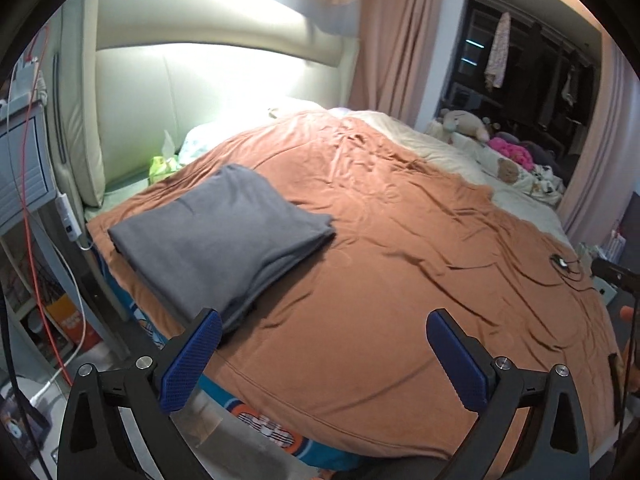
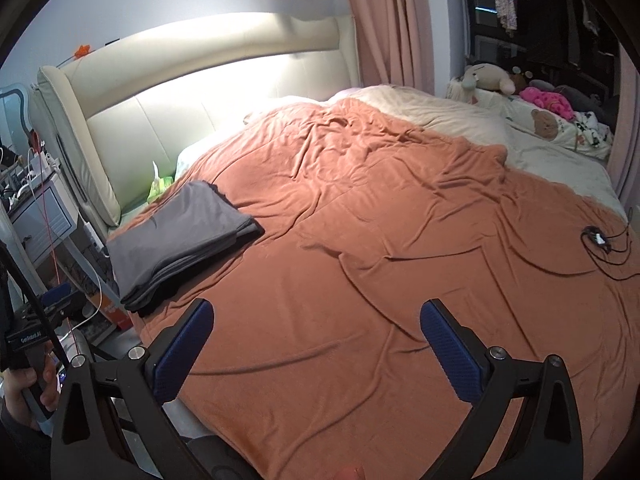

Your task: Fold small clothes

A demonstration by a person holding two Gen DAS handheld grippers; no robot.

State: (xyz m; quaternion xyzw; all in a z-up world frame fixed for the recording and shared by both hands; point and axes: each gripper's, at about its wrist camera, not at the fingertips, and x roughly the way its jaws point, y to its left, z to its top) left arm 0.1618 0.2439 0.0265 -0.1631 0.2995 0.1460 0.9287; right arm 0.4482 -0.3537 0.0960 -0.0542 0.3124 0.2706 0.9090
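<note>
A folded grey garment [image 1: 216,228] lies in a neat stack on the orange bedspread [image 1: 380,240] near the bed's left edge. It also shows in the right wrist view [image 2: 180,236]. My left gripper [image 1: 324,320] is open and empty, its left fingertip just in front of the stack's near corner. My right gripper [image 2: 316,312] is open and empty, held above the orange bedspread [image 2: 380,240] to the right of the garment, not touching it.
A cream headboard [image 1: 200,80] stands behind the bed. A nightstand with cables [image 1: 24,176] is at the left. A black cable with a small device [image 2: 598,238] lies on the bedspread at the right. Plush toys and pillows [image 2: 540,108] sit at the far right. Curtains [image 2: 392,20] hang behind.
</note>
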